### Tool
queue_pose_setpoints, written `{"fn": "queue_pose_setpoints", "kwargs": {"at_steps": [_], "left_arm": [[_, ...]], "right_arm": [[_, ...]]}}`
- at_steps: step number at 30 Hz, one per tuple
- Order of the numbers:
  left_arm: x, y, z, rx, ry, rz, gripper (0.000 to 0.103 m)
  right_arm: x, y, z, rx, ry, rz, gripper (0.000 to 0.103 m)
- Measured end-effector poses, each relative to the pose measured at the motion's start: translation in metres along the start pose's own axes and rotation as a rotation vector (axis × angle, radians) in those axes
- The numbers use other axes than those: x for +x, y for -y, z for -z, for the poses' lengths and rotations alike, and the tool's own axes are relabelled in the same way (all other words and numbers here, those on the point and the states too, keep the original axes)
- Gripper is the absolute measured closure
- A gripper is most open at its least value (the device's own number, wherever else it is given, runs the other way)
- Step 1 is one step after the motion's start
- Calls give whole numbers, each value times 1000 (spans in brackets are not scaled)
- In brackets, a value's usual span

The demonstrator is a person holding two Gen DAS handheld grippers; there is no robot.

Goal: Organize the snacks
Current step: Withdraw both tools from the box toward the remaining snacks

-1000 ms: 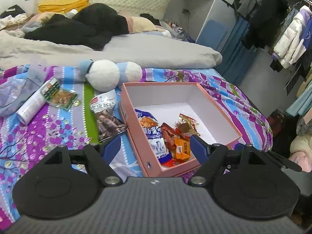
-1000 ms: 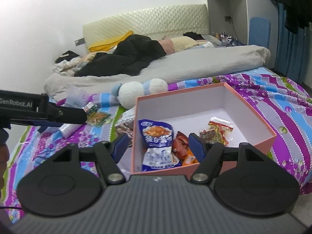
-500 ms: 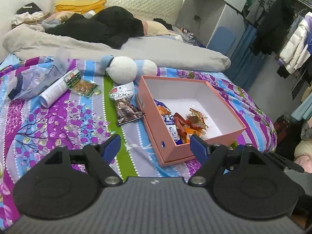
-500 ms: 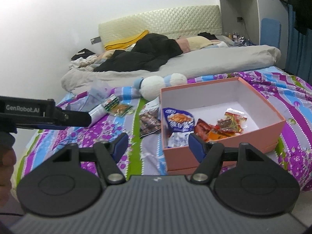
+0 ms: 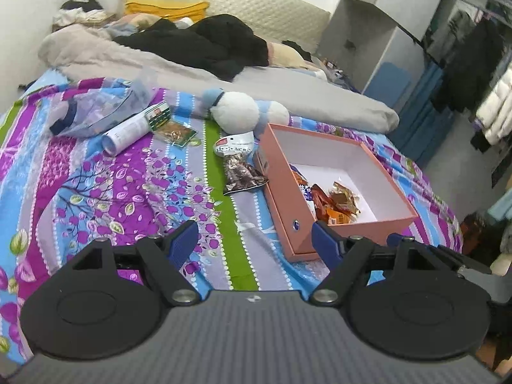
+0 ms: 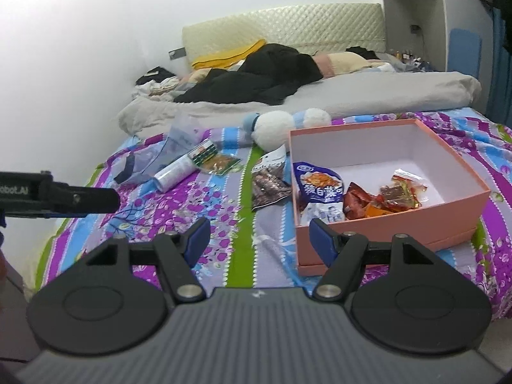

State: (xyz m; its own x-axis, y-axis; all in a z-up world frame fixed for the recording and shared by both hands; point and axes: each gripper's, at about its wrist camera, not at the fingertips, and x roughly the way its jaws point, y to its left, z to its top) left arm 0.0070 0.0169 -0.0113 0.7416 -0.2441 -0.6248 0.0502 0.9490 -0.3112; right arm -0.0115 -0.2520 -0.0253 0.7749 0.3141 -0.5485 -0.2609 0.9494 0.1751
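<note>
matt pink cardboard box (image 6: 390,220), glossy plastic snack packets (image 6: 320,192), printed cloth bedsheet (image 5: 128,192), fuzzy plush toy (image 5: 235,112).

Even, soft indoor light fills both views, and shadows are faint. The white wall (image 6: 96,48) is overexposed to a glare in the right wrist view. Fisheye distortion bends the bed (image 5: 96,192) and the wardrobe (image 5: 384,32) toward the edges, where detail softens and blurs.

1 pink box (image 6: 393,224), 1 plush toy (image 6: 275,128), 1 roll (image 6: 174,172), 2 loose snack packets (image 6: 268,185)
</note>
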Motion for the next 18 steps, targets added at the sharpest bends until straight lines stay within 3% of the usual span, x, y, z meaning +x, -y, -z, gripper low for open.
{"fn": "queue_pose_setpoints", "kwargs": {"at_steps": [18], "left_arm": [[24, -29, -10, -55, -36, -29, 22]], "right_arm": [[19, -14, -1, -38, -41, -26, 33]]}}
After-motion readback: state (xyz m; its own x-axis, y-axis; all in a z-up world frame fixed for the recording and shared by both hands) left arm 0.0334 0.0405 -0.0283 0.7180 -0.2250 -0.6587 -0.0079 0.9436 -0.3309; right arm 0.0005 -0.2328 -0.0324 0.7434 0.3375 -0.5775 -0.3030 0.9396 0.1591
